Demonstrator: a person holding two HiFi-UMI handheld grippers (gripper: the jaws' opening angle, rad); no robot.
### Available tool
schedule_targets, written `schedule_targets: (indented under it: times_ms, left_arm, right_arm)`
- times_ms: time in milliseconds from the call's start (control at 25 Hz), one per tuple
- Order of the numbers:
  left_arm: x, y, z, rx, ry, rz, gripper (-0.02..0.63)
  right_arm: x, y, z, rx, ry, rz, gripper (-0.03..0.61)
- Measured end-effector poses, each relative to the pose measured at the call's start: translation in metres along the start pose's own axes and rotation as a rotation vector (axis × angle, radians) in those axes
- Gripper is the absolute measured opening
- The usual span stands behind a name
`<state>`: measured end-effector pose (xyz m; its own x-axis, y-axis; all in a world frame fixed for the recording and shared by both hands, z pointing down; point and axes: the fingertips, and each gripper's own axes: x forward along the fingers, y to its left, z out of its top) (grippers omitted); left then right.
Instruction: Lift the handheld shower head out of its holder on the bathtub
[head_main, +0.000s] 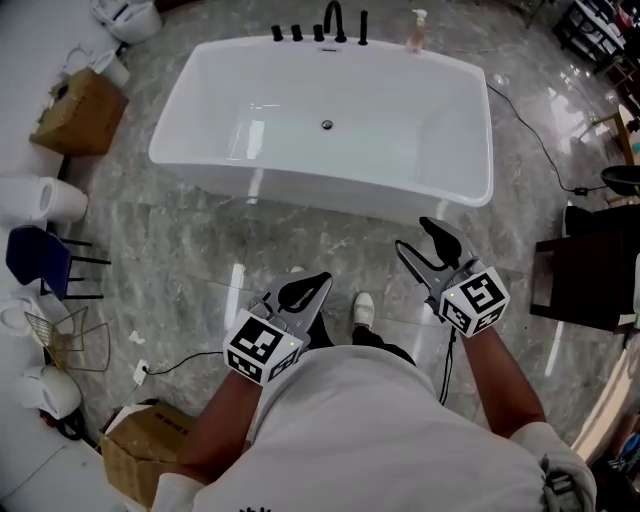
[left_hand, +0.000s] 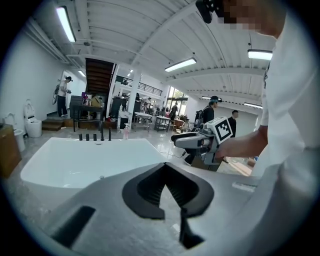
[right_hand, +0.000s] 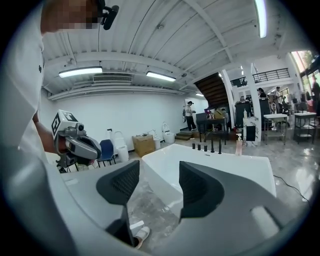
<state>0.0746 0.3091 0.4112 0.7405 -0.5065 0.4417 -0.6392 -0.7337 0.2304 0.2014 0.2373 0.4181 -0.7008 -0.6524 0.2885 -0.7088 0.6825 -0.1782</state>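
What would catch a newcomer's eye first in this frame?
The big white bathtub fills the upper middle of the head view, empty, with black tap fittings on its far rim. Nearer, the person holds two grippers short of the tub: the left gripper with jaws together, the right gripper with jaws apart and nothing between them.

Cardboard box (head_main: 82, 112), blue chair (head_main: 38, 258), soap bottle (head_main: 416, 32)

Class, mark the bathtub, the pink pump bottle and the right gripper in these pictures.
bathtub (head_main: 484, 130): head view, right rim.
pink pump bottle (head_main: 415, 36): head view, its body.
right gripper (head_main: 411, 234): head view, midway between its fingertips.
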Motion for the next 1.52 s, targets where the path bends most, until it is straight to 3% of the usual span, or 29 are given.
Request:
schedule_targets:
  times_ms: [280, 640, 920, 1200, 1520]
  left_arm:
    - [0.011, 0.062, 0.030, 0.065, -0.014, -0.064, 0.006]
    - [-0.021, 0.194, 0.051, 0.044, -0.040, -0.083, 0.006]
    - [-0.026, 0.243, 0.064, -0.004, -0.052, -0.079, 0.006]
    - [0.005, 0.289, 0.091, -0.026, -0.055, -0.029, 0.006]
    - [0.087, 0.341, 0.136, -0.076, -0.021, 0.048, 0.006]
  right_arm:
    - [0.069, -0.027, 0.016, -0.022, 0.033, -0.049, 0.264]
    - [0.191, -0.047, 0.042, -0.062, 0.080, -0.129, 0.258]
    - [0.238, -0.079, 0.055, -0.069, 0.126, -0.169, 0.247]
    - [0.305, -0.166, 0.062, -0.096, 0.151, -0.165, 0.233]
    - [0.391, -0.316, 0.065, -0.095, 0.192, -0.151, 0.232]
